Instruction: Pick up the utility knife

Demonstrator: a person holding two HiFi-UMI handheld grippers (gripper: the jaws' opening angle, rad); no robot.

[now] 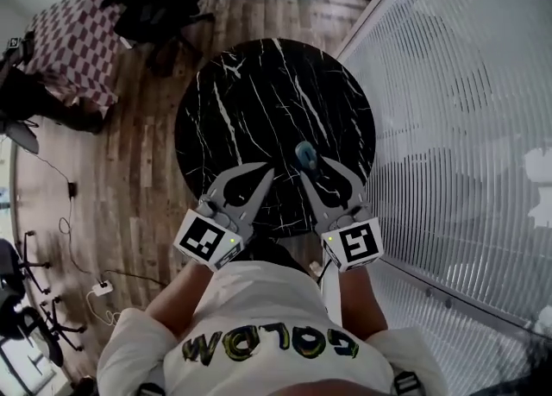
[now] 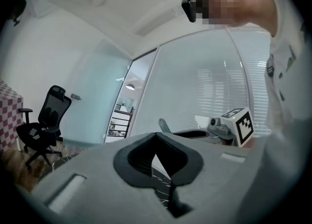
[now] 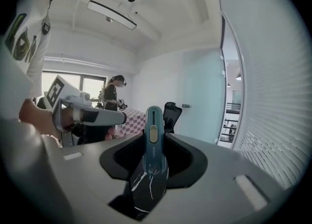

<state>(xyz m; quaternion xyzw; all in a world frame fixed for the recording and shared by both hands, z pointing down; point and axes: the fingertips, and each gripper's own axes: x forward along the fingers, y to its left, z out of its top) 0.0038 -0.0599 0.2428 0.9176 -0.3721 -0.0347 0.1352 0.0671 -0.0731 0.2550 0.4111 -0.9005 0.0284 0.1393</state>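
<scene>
Around the round black marble tabletop [image 1: 259,92] we see a wood floor [image 1: 129,170]. A checkered table [image 1: 73,40] and a black office chair [image 1: 159,10] stand at the upper left of the head view, a ribbed glass wall [image 1: 466,127] fills the right side, and a power strip [image 1: 102,286] with its cable lies at the lower left. Nothing stands between the two claws and the tabletop. A second person [image 3: 111,95] stands far back in the right gripper view. In the head view the right claw [image 1: 304,170] covers most of the utility knife [image 1: 305,155], so only its rounded end pokes out near the frame's centre, and we cannot tell whether a blade is out. The knife is teal, with a pale slider in a slot along its back (best seen in the right gripper view). It sits clamped between the right claw's jaws, in the air over the tabletop. The left claw [image 1: 263,172] is closed, with nothing in it, just left of the right one.
</scene>
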